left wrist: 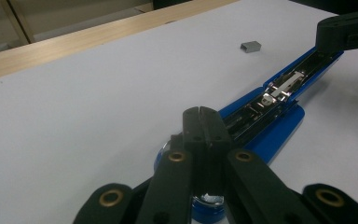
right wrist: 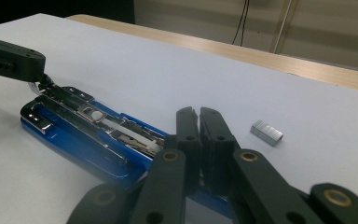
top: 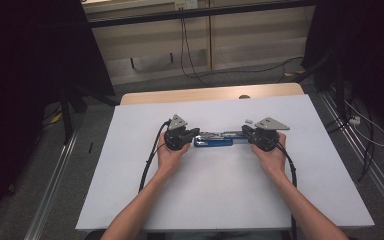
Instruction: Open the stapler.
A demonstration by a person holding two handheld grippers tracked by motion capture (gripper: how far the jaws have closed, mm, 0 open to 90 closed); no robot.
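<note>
A: Starting at the left, what is the left gripper [top: 192, 133] doing?

B: Its jaws are together over one end of the blue stapler [top: 213, 141]. In the left gripper view they look pressed closed above the blue end, but whether they pinch any part of it I cannot tell.

A: And the stapler itself?

B: It lies opened out flat near the middle of the white desk [top: 205, 195], its metal channel facing up, stretched between the two grippers.

A: The right gripper [top: 247, 132]?

B: Its jaws are nearly together, a thin slit between them, sitting at the stapler's other end. I cannot tell if they hold anything.

A: What could go wrong?

B: I'd say that if either end is only pressed, not gripped, the stapler may slide or swing sideways. A spring in the channel might snap shut too.

A: Anything nearby?

B: A small block of staples [right wrist: 266, 132] lies just beyond the right gripper, apart from the stapler; a sweep could knock it away.

A: Room to move?

B: Plenty. Bare desk lies on all sides, and the edges are well away.
</note>
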